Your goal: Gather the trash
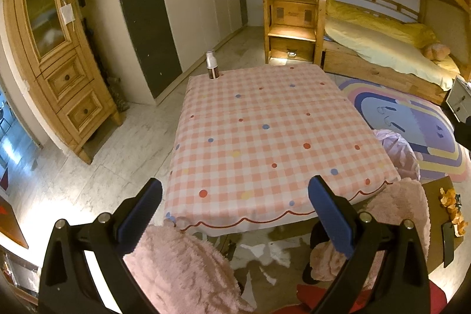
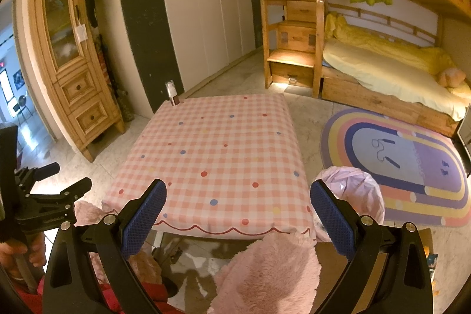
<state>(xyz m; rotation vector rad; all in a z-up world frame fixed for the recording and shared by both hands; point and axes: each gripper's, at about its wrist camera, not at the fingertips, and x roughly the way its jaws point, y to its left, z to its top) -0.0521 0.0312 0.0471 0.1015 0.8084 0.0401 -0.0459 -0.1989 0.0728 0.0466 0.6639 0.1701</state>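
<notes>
a: both claws released? left gripper (image 1: pixel 235 221), right gripper (image 2: pixel 238 221).
b: yes, both empty. only trash: bottle (image 1: pixel 211 65) on the table (image 1: pixel 265 137), far left corner. bin bag (image 2: pixel 353 193) near right. reach far, grip it mid-body, keep it upright.

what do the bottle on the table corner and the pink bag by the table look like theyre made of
Bottle: likely plastic, white upper body, dark lower part, pale cap; too small to be sure. Pink bag: thin plastic film, judging by its crinkled, slightly shiny folds.
</notes>
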